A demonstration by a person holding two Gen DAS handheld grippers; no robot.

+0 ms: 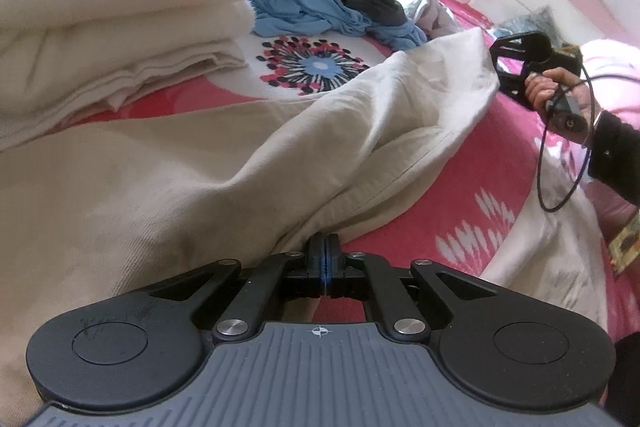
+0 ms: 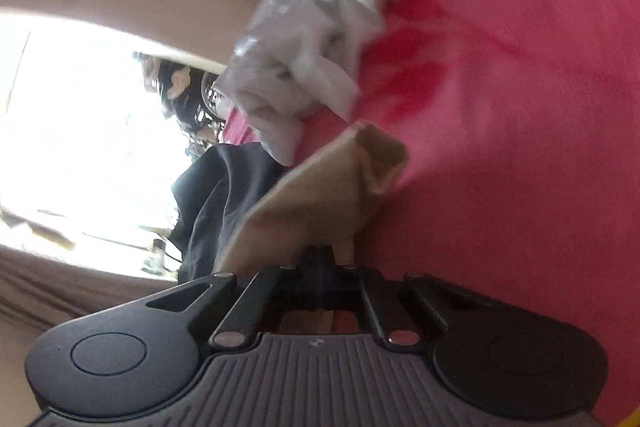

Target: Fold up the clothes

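Left gripper [image 1: 325, 247] pinches the near edge of the beige garment [image 1: 180, 163] on the pink bedspread [image 1: 460, 195]. Right gripper [image 2: 320, 255] pinches its far right corner.

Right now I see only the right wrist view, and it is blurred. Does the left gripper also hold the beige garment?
Observer: Yes, the left gripper is shut on the near edge of the beige garment.
Operator: Does the cloth reach my gripper?
Observer: Yes, it rises in a ridge to the right gripper, at its far corner.
Operator: Any folded pile?
Observer: A folded cream stack lies left of the garment.
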